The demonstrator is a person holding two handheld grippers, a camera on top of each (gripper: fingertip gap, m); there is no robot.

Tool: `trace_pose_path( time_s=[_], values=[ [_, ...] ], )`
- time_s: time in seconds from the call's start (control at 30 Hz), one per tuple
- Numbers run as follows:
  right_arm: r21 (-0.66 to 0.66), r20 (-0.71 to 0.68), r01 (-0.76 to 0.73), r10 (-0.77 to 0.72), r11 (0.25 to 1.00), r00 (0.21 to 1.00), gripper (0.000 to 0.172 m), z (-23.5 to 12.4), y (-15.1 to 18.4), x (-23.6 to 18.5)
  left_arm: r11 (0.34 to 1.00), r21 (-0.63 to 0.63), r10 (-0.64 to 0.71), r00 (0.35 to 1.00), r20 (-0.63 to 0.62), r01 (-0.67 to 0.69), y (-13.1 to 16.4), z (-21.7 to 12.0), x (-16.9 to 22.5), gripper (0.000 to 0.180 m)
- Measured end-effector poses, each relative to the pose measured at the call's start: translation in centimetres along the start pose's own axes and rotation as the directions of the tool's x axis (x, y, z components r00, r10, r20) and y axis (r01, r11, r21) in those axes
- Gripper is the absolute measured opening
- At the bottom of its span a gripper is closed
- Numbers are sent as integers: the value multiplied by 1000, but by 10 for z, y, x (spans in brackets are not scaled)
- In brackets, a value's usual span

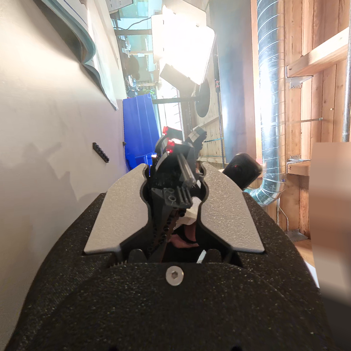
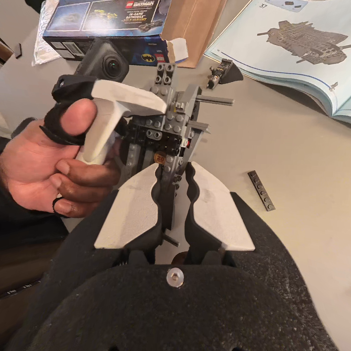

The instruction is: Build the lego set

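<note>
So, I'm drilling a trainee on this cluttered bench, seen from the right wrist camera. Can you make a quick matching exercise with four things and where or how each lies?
Things:
1. booklet
2. box
3. paper bag
4. loose studded strip

Descriptions:
A. brown, between two printed things
B. lying open, far right
C. dark grey, alone on the bare table, near right
D. dark, with a torn corner, far left

Pairs: 1-B, 2-D, 3-A, 4-C
</note>
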State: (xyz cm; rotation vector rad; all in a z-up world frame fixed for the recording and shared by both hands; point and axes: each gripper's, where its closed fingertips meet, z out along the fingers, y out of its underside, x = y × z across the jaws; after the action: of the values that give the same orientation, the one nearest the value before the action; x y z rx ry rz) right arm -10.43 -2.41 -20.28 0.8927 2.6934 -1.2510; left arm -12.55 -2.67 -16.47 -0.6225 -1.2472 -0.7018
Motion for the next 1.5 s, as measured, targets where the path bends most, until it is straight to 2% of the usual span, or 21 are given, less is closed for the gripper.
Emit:
trace_pose_path(
  time_s=[0.2,0.43,0.63,0.83,1.03,1.17,1.27,1.33,1.4,1.5],
  values=[
    [44,74,-119,116,992,991,20,-6,1,0,997,-48,55,998,-43,-57,9,1,13,69],
    [83,191,-282,263,956,946,19,-12,3,-7,966,-121,228,973,-20,-229,26,0,15,70],
    [122,194,-357,331,926,924,19,-16,3,-3,931,-188,326,944,44,-313,40,0,8,60],
    [170,154,-381,357,909,921,20,-22,4,-8,931,-179,338,936,95,-318,45,0,3,42],
    [172,121,-311,293,935,948,22,-26,8,-10,944,-182,291,954,77,-274,49,-3,1,37],
    [158,100,-197,183,968,978,34,-36,7,-2,959,-159,249,965,83,-234,46,-6,-1,37],
    [159,66,-109,99,981,993,35,-49,2,15,966,-122,240,964,112,-226,37,-13,-4,36],
    [156,-38,-22,29,987,999,30,-52,-1,43,970,-109,230,965,130,-216,32,-17,-7,36],
    [64,-110,58,-50,996,993,27,-45,4,66,973,-109,215,967,136,-201,30,-20,-10,36],
    [-102,-146,148,-162,984,976,24,-24,18,84,977,-116,193,972,132,-178,32,-20,-12,35]
  ],
)
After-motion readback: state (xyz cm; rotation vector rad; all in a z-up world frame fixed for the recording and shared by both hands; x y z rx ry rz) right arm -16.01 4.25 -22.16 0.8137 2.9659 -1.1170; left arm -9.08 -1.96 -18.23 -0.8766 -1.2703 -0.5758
